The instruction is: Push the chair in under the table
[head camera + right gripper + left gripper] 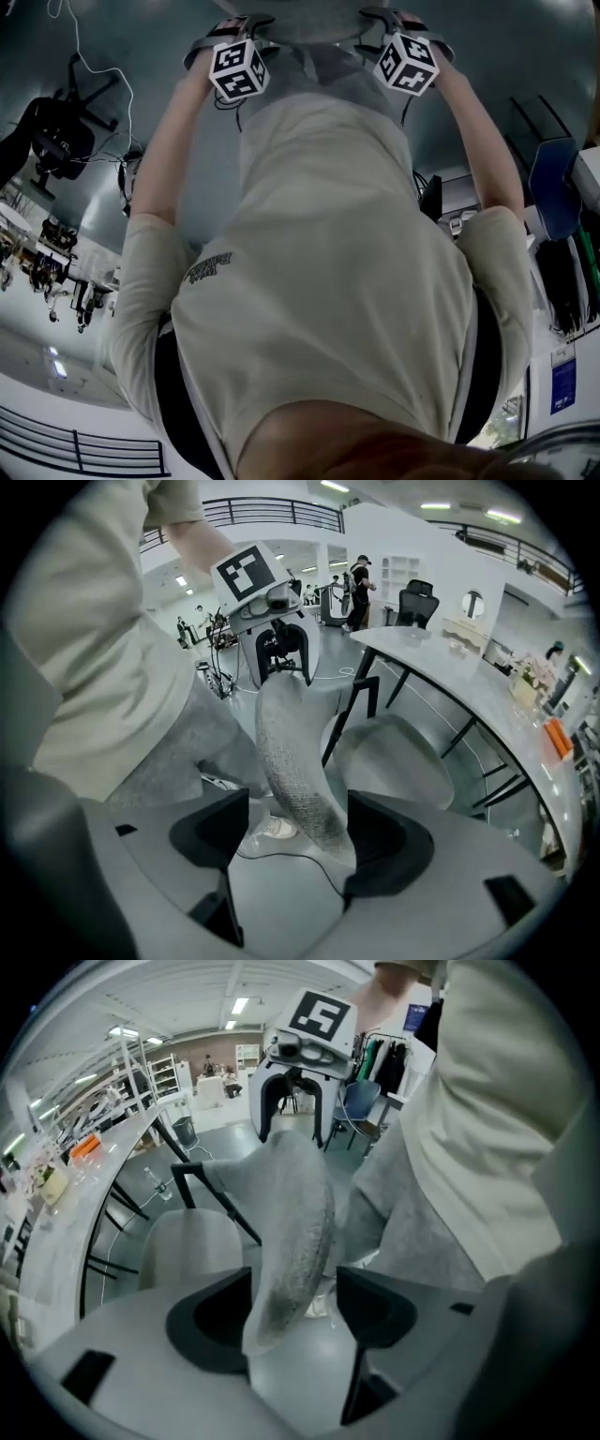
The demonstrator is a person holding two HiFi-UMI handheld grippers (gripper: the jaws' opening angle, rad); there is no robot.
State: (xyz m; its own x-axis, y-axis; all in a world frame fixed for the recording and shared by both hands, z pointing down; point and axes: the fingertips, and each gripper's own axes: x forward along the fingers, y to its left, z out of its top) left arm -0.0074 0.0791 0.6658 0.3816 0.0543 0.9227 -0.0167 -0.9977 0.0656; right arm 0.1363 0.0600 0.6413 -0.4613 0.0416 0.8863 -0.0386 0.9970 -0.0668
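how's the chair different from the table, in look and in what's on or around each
The chair is grey fabric with a rounded back; the table is a long, white, hard top. The chair's back runs between the open fingers of the left gripper and the right gripper; neither is at the table. The table carries small items; the chair's seat is bare. Both are pale.
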